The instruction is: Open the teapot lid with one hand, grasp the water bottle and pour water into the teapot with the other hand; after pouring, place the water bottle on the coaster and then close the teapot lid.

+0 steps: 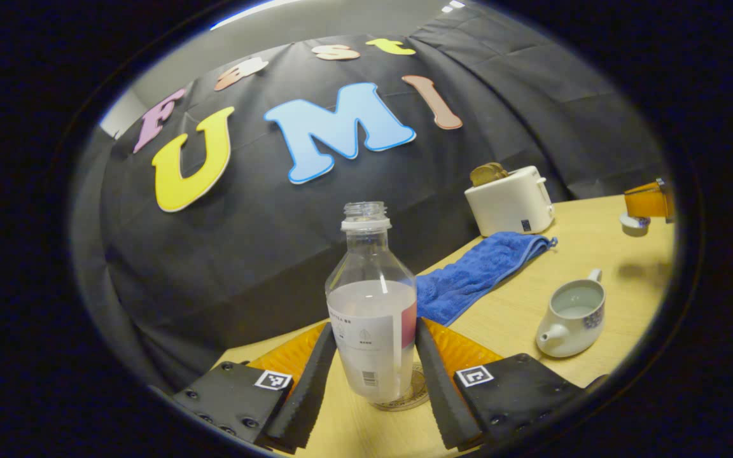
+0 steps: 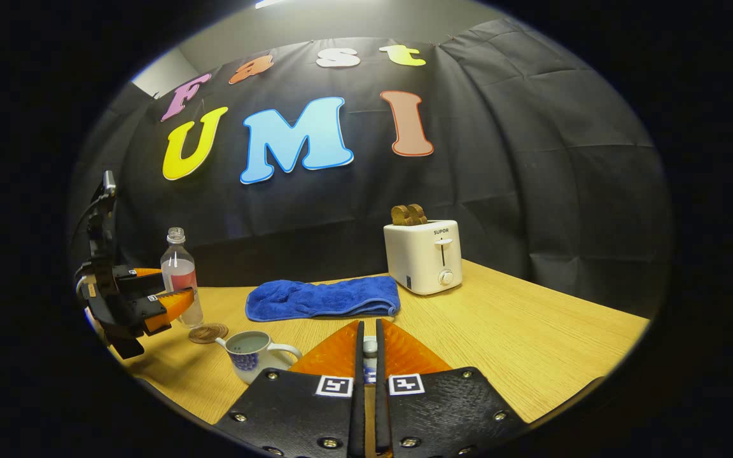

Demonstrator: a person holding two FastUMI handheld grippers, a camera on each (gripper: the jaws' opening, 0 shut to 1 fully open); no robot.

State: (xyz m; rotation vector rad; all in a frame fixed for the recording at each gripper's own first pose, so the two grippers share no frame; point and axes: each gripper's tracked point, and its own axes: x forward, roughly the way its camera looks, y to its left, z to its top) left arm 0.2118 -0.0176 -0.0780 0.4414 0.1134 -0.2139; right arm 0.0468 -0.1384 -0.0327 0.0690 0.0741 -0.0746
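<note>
The uncapped water bottle point(image 1: 373, 318), partly full, stands upright between the fingers of my left gripper point(image 1: 376, 327), which is shut on its labelled body. Its base is at the edge of the round coaster point(image 1: 408, 397); I cannot tell whether it rests on it. The white teapot point(image 1: 573, 315) sits lidless to the right, with water inside. My right gripper point(image 2: 369, 326) is shut on the small teapot lid point(image 2: 370, 356), held above the table. In the right gripper view the teapot point(image 2: 252, 353), coaster point(image 2: 207, 333), bottle point(image 2: 179, 270) and left gripper point(image 2: 175, 286) are at the left.
A folded blue towel point(image 2: 322, 299) lies at the back of the wooden table point(image 2: 519, 343), with a white toaster point(image 2: 424, 257) holding bread to its right. The black cloth wall rises close behind. The table's right half is bare wood.
</note>
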